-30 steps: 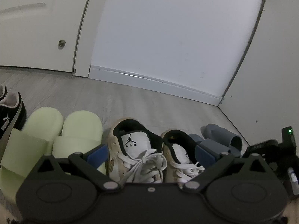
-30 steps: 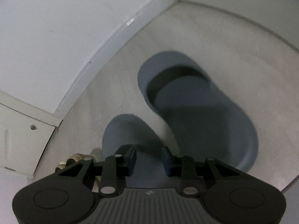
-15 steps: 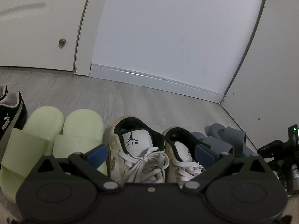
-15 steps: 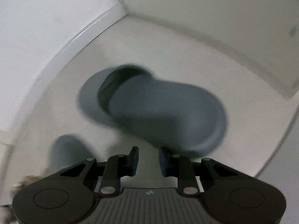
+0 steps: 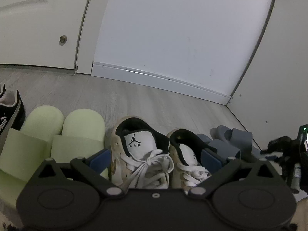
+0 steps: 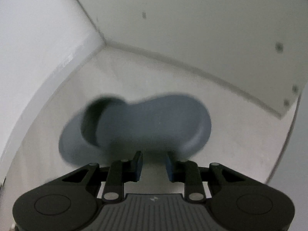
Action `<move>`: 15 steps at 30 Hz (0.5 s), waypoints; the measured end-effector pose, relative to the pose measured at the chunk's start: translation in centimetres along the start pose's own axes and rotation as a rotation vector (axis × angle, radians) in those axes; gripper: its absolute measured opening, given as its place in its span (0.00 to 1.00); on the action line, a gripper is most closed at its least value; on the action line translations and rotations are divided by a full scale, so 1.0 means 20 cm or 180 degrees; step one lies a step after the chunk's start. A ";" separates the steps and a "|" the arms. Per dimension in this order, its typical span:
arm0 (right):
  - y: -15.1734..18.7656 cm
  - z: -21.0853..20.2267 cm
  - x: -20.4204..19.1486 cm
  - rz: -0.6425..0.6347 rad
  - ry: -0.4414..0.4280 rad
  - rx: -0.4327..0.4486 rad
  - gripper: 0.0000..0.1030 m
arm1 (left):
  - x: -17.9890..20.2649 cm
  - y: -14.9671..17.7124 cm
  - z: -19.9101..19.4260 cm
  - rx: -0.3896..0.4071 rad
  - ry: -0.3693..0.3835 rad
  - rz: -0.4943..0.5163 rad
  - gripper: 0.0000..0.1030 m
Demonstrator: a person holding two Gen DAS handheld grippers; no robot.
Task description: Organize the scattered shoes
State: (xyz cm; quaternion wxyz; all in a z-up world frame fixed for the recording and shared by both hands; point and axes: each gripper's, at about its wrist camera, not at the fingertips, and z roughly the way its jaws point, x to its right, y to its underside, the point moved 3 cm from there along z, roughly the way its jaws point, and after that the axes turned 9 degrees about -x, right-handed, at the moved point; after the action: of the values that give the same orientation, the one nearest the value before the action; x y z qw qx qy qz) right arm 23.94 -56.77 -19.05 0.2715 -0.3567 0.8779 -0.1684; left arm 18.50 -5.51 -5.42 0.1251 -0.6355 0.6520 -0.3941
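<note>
On the floor (image 5: 154, 100) by the wall stand a black shoe (image 5: 9, 113), green slides (image 5: 57, 134), white sneakers (image 5: 146, 154) and a grey slide (image 5: 223, 148). The left gripper (image 5: 155, 158) hangs wide open over the sneakers, holding nothing. The right gripper (image 6: 154, 166) has opened a little; its pads (image 6: 138, 165) stand at a second grey slide's (image 6: 146, 123) edge, and I cannot tell if they grip it.

Pale wood floor (image 5: 134, 100) bears green slides (image 5: 57, 132), white sneakers (image 5: 142, 154), grey slides (image 5: 231, 140).

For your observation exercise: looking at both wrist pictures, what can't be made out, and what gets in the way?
- Left wrist view: fronts of the white sneakers, hidden by the left tool.
- Left wrist view: black sneaker, cut by the edge.
- Right wrist view: grey slide, motion-blurred; whether the right tool grips it is unclear.
</note>
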 end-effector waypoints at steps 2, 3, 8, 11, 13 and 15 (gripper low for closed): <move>0.01 -0.06 -0.08 -0.0222 -0.0081 0.0281 0.47 | 0.00 0.00 0.01 -0.0014 0.0004 -0.0040 0.98; 0.02 -0.09 -0.13 -0.0378 -0.0159 0.0417 0.70 | 0.00 0.00 0.02 -0.0022 0.0004 -0.0042 0.98; 0.18 -0.09 -0.54 -0.1900 0.0172 0.1077 1.00 | 0.01 0.01 0.04 -0.0033 -0.0077 0.0050 0.98; 0.21 0.05 -0.63 -0.2162 0.0550 0.1161 1.00 | 0.02 0.01 0.05 -0.0066 -0.0121 0.0107 0.98; 0.19 0.10 -0.64 -0.2185 0.0672 0.1206 1.00 | 0.02 0.01 0.07 -0.0089 -0.0151 0.0119 0.98; 0.17 0.16 -0.64 -0.2184 0.0713 0.1151 1.00 | 0.02 0.02 0.08 -0.0117 -0.0176 0.0123 0.98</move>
State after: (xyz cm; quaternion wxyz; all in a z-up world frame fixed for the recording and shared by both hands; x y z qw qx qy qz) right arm 31.61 -45.52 -18.68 0.1606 -0.5550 0.6882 -0.4387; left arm 19.27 -6.44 -6.60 0.1389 -0.6356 0.6677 -0.3619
